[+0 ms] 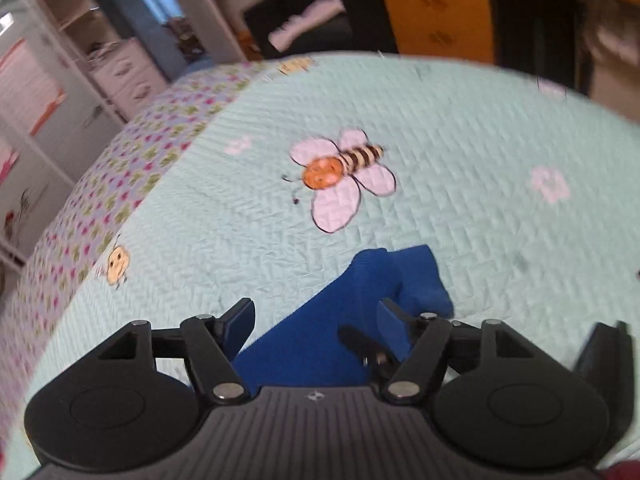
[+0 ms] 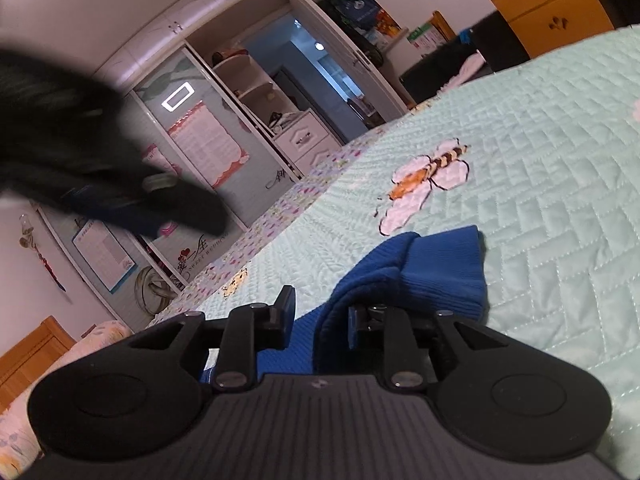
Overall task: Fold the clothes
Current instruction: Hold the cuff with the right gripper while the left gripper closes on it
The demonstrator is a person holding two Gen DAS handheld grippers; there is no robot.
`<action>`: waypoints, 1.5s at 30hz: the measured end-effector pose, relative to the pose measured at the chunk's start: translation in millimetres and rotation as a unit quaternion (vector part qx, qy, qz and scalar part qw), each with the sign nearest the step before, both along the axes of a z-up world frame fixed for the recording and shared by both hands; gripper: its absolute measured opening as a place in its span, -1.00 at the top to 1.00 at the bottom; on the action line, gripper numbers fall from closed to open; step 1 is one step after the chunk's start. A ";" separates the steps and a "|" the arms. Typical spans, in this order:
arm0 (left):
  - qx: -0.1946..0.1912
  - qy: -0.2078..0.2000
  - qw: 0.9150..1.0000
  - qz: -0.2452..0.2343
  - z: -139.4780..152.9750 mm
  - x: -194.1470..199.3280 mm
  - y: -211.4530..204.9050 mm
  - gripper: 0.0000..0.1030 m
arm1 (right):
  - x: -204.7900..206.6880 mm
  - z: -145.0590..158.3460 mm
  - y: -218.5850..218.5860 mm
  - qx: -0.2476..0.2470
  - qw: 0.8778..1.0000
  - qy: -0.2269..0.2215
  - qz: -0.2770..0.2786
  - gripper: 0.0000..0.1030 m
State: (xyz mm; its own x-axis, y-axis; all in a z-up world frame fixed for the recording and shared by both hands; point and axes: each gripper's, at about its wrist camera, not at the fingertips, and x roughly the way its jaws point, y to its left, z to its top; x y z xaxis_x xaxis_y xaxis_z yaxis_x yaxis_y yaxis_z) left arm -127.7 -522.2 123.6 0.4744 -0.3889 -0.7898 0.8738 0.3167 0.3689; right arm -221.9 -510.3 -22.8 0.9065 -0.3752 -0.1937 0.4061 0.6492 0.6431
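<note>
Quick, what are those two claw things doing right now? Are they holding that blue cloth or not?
Left gripper: open, jaws wide apart above the blue garment, not gripping it.
Right gripper: open; a fold of the blue garment lies between the jaws, but they are not pressing on it.

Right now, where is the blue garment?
The blue garment lies on the mint quilt, just below the embroidered bee, low and central in both wrist views.

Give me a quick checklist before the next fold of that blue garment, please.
1. Left gripper jaws apart, pressing nothing: ok.
2. Right gripper free of the blue garment: cannot tell, cloth bunches against one pad.
3. Garment lying flat: not ok, its end is humped.
4. Garment fully on the quilt: ok in what shows.
5. Quilt beyond the garment bare for folding: ok.
</note>
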 end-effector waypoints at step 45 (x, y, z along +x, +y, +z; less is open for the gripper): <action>0.123 0.010 0.990 -0.072 -73.9 -12.7 -54.7 -0.31 | -5.9 12.9 8.3 -0.018 0.999 0.015 0.032 0.06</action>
